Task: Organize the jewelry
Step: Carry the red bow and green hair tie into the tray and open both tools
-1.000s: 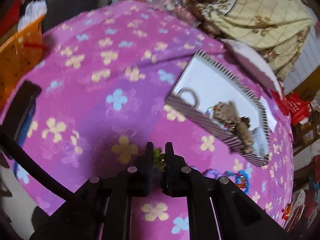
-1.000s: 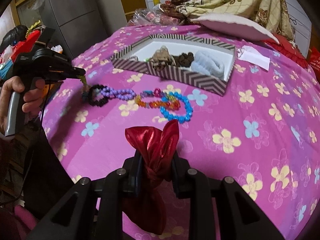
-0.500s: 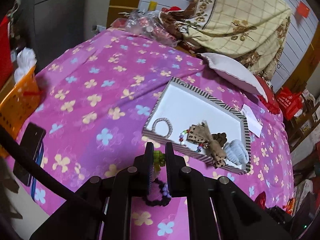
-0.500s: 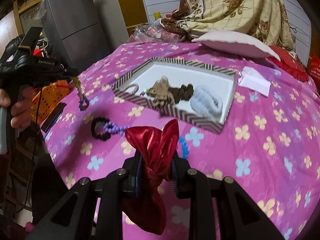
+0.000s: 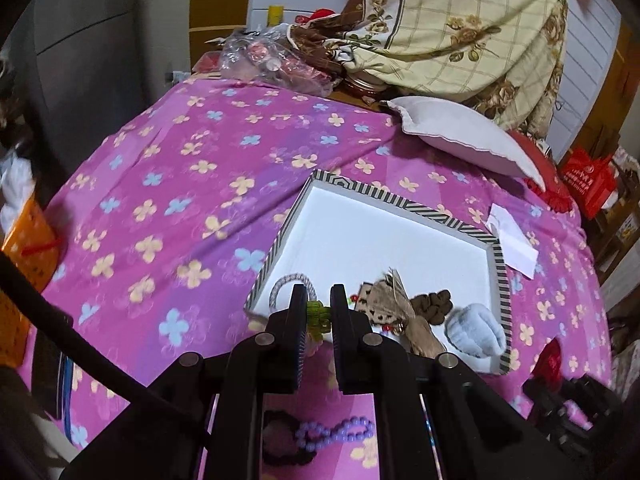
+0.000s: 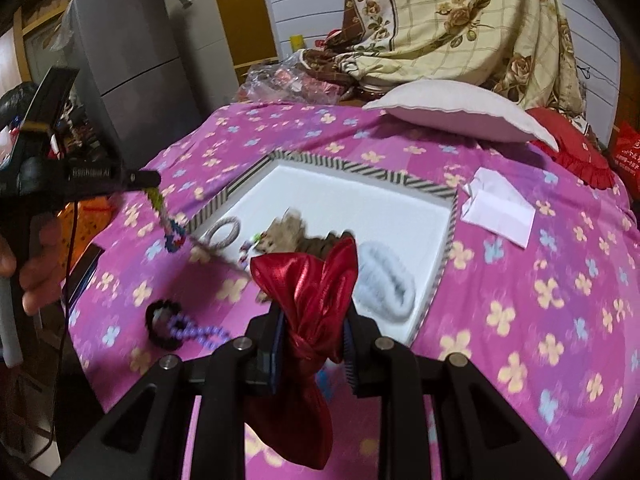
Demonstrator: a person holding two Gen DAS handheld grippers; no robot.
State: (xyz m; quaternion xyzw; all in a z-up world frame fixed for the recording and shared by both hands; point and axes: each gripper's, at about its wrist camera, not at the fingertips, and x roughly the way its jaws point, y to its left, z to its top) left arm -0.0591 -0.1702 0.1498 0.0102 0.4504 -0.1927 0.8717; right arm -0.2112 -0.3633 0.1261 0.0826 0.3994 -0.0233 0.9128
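Left gripper (image 5: 319,312) pinches green end of bead strand (image 5: 318,317); in right wrist view strand (image 6: 167,220) dangles at left of frame, just beside striped tray (image 6: 448,236) edge. One second ago strand lay on pink floral bedspread (image 5: 160,184); now lifted clear. Tray, earlier at right of left wrist frame, now sits centre, above fingertips. Black bracelet (image 6: 160,322) and purple beads (image 6: 196,330) remain on bedspread, lower left. Right gripper (image 6: 314,332) clamps red satin pouch (image 6: 308,300), grip unchanged; tray nearer than before.
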